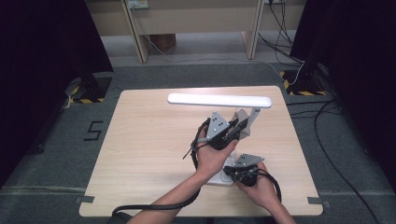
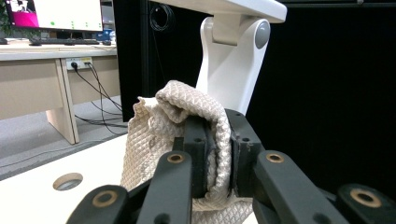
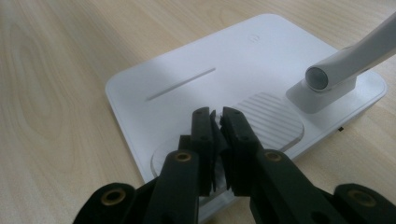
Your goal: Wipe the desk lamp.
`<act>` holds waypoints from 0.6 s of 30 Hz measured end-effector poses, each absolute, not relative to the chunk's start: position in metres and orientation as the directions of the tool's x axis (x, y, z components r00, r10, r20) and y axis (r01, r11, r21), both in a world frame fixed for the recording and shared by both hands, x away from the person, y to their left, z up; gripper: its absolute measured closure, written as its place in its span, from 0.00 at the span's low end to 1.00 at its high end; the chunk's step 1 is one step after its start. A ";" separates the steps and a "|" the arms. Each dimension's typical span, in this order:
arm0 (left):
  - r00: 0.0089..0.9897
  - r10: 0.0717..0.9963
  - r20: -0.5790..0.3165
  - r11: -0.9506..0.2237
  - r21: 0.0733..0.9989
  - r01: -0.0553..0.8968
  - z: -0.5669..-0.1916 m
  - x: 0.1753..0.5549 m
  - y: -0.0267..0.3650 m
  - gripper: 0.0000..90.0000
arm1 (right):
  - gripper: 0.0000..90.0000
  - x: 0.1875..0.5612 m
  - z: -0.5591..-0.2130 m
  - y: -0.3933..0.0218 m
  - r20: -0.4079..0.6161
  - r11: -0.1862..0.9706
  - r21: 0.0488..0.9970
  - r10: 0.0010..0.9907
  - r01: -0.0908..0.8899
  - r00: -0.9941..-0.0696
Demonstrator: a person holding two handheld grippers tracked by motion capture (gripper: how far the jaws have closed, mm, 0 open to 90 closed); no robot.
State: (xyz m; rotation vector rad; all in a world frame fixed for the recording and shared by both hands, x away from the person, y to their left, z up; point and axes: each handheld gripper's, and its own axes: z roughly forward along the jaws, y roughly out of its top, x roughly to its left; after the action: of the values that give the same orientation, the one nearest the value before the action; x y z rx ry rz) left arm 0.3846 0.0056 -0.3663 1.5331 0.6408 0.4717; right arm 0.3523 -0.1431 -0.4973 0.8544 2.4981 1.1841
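Note:
A white desk lamp stands on the table, its long head [image 1: 219, 99] level above the upright arm [image 1: 254, 116] and its flat base [image 1: 219, 177] near the front edge. My left gripper [image 1: 235, 127] is shut on a beige waffle-weave cloth [image 2: 187, 112], held right beside the lamp arm [image 2: 231, 74]. The cloth folds over the jaws and hangs down to the left. My right gripper [image 3: 215, 116] is shut, with its tips down on the lamp base [image 3: 201, 65], next to a ribbed round pad [image 3: 273, 119] and the arm's lower hinge [image 3: 322, 77].
The light wooden table [image 1: 149, 140] has bare room to the left of the lamp, and a round cable hole [image 2: 67, 181] shows in its top. Behind it are a pale desk [image 1: 196, 18], floor cables [image 1: 285, 32] and black curtains on both sides.

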 end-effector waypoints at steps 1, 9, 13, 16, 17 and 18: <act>0.755 0.650 -0.086 0.003 0.994 0.111 -0.367 0.385 0.006 0.89 | 0.93 0.352 -0.497 -0.143 0.025 0.499 0.768 0.602 0.401 -0.798; 0.751 0.654 -0.092 0.003 0.993 0.120 -0.372 0.384 0.007 0.89 | 0.93 0.352 -0.497 -0.143 0.030 0.496 0.768 0.604 0.405 -0.797; 0.749 0.657 -0.089 -0.003 0.993 0.121 -0.376 0.384 0.007 0.89 | 0.93 0.352 -0.498 -0.143 0.031 0.493 0.770 0.604 0.404 -0.796; 0.748 0.657 -0.090 -0.004 0.992 0.123 -0.377 0.384 0.008 0.89 | 0.93 0.352 -0.498 -0.143 0.026 0.496 0.770 0.603 0.400 -0.797; 0.748 0.657 -0.094 -0.003 0.992 0.127 -0.378 0.384 0.008 0.89 | 0.93 0.352 -0.498 -0.143 0.027 0.496 0.770 0.603 0.401 -0.797; 0.747 0.658 -0.095 -0.003 0.992 0.128 -0.379 0.384 0.008 0.89 | 0.93 0.352 -0.498 -0.143 0.029 0.495 0.769 0.604 0.404 -0.796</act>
State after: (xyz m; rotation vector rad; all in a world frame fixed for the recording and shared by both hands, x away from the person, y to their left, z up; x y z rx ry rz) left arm 0.3844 0.0081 -0.3786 1.5428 0.6599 0.4684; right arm 0.3522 -0.1433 -0.4975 0.8588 2.4961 1.1877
